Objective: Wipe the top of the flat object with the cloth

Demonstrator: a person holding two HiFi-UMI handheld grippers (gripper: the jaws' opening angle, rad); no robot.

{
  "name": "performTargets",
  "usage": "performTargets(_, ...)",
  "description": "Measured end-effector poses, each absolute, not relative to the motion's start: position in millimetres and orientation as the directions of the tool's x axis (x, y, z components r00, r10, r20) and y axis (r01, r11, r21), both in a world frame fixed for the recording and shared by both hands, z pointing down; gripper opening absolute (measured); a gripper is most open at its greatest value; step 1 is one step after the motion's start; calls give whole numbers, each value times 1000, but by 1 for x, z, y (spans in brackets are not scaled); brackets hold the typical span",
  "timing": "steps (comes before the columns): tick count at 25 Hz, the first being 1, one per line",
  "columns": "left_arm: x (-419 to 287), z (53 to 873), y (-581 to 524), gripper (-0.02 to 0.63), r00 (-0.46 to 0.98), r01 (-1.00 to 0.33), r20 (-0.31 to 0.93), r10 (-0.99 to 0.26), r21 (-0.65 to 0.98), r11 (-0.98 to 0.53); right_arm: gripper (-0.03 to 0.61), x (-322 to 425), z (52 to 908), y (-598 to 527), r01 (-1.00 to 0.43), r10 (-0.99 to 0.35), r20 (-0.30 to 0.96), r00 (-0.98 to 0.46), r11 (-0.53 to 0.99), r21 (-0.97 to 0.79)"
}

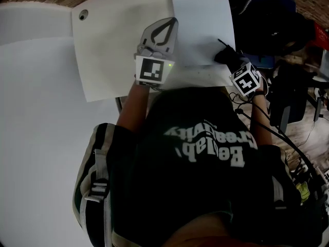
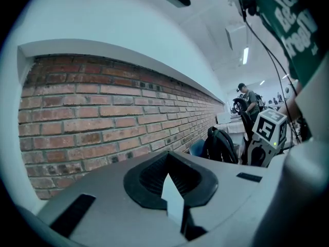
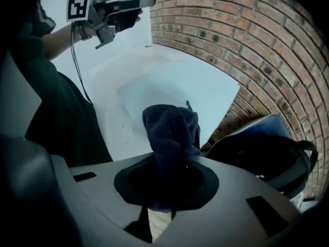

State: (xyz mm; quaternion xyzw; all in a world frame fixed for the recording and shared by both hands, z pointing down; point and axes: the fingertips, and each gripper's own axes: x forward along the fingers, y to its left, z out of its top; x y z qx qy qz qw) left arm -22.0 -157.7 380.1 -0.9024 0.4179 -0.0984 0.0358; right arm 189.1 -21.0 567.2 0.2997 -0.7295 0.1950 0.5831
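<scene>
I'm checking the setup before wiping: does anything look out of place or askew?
The flat white sheet lies at the white table's right edge and seems to jut slightly past it, so it might shift under the dark blue cloth in the right gripper's jaws.

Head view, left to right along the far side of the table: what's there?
In order: round hole → left gripper → white flat sheet → right gripper, dark cloth in its jaws → dark bag.
</scene>
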Motion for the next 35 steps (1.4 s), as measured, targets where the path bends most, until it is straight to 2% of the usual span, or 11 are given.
performTargets(8, -41, 382, -154, -6, 609, -768, 139, -781, -144, -624, 58, 138, 566, -21, -588, -167, 962, -218, 809, 7)
performTargets(20, -79, 386, -150, -6, 549, -811, 152, -822, -142, -567, 58, 26, 569, -25, -359, -92, 943, -320, 933, -31)
performTargets(35, -99, 392, -159, -6, 512, -839, 158, -844, -119, -531, 58, 15, 569, -55, -299, -82, 954, -288, 954, -9)
